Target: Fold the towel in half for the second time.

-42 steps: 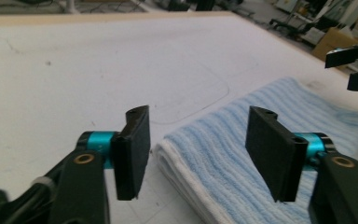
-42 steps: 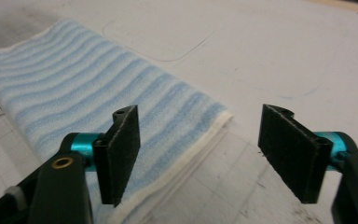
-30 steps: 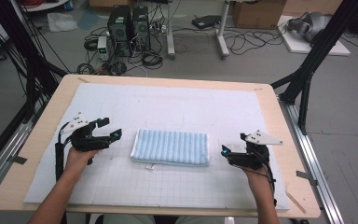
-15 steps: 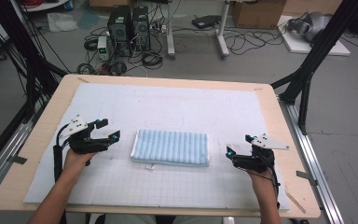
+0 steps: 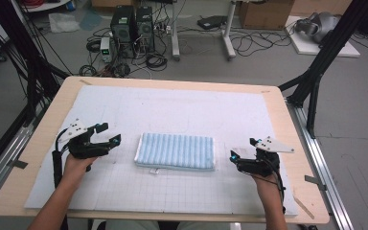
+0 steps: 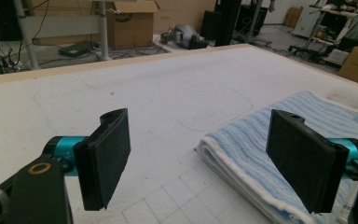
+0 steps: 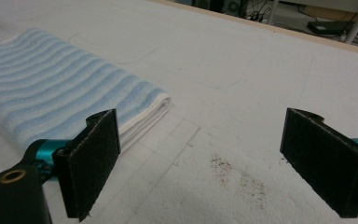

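Wooden desk (image 5: 287, 124) seen whole from the high view, near edge partly cut off at the bottom of the picture, most of its top covered by a white gridded mat (image 5: 182, 110). Floor beyond the far edge cluttered with cables, computer towers (image 5: 132, 24) and cardboard boxes, detail too small to sort out. Folded blue-and-white striped towel (image 5: 176, 151) lying flat on the mat at mid-width, nearer the near edge than the far one, a small white tag poking from its near side. Left gripper (image 5: 109, 133) toward the left edge, well apart from the towel, held by a hand (image 5: 76, 165) with the forearm running off the bottom; fingers (image 6: 105, 156) spread wide apart, nothing between them, as seen in the left gripper view, with the towel's folded corner (image 6: 261, 154) partly hidden behind the right-hand finger. Right gripper (image 5: 239, 155) toward the right edge, just beside the towel's end without touching; fingers (image 7: 93, 161) likewise wide apart and empty. Stacked folded layers visible at the towel's end (image 7: 51, 93) in the right gripper view, not readable from above. Faint brown speckled stain (image 7: 237, 175) on the mat between the right fingers, indistinct in the high view.
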`<state>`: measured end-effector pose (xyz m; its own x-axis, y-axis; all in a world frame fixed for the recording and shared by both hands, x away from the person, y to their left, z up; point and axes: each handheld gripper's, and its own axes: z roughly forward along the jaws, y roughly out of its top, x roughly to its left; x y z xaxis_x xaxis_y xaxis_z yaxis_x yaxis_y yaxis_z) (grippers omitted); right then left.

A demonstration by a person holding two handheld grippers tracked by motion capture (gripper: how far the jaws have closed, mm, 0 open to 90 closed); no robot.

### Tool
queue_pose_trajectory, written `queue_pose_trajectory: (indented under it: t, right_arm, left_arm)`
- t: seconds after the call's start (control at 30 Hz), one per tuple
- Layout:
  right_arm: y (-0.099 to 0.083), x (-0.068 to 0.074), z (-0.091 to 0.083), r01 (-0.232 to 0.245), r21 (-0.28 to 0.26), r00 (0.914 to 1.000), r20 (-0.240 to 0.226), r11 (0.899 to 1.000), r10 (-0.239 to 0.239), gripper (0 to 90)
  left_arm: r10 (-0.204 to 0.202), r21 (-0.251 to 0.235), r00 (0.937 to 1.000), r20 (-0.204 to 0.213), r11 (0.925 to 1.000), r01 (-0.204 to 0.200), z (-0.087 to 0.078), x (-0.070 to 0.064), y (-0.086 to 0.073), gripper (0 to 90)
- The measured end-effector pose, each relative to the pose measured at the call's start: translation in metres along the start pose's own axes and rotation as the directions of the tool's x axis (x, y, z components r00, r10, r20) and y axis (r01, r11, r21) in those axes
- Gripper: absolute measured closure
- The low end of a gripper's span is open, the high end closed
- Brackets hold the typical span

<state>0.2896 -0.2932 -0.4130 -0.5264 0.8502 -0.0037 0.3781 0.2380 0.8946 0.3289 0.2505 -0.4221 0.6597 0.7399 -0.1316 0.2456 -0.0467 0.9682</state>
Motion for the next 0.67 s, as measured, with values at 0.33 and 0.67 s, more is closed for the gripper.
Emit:
queue_pose_trajectory:
  t: [0.33, 0.67]
  right_arm:
    - [0.0005, 0.0019, 0.0004, -0.003, 0.007, 1.0000, -0.007, 1.000, 0.003, 11.2]
    - [0.0009, -0.0006, -0.0003, -0.010, -0.003, 0.9999, -0.008, 1.000, 0.010, 11.2]
  left_arm:
    - [0.000, 0.000, 1.0000, -0.002, 1.0000, 0.000, 0.0003, -0.0001, 0.0001, 22.3]
    - [0.003, 0.003, 1.0000, -0.003, 1.0000, -0.003, 0.0008, 0.0003, 0.0003, 22.3]
